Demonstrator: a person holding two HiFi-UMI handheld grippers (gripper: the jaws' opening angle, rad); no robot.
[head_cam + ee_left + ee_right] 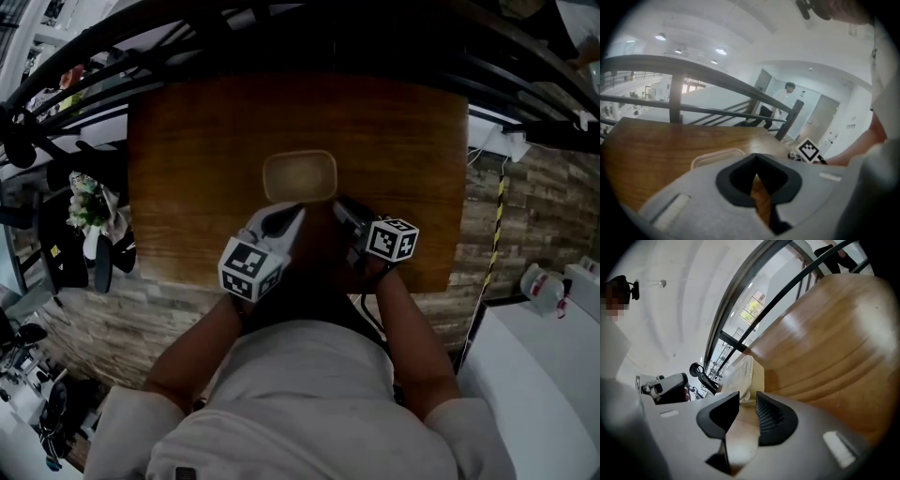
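Though unclear overhead, L tongs (pixel 755 160) closed.

Big indoor hall: black railing (pixel 693 70), wooden table (pixel 187 169), stone-tile floor (pixel 122 314).

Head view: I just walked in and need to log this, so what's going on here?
A person holds a gripper in each hand over a wooden table. Both point at the near edge of a clear container. The left gripper is shut and empty; the right gripper is open, the container just ahead. Nothing is gripped.
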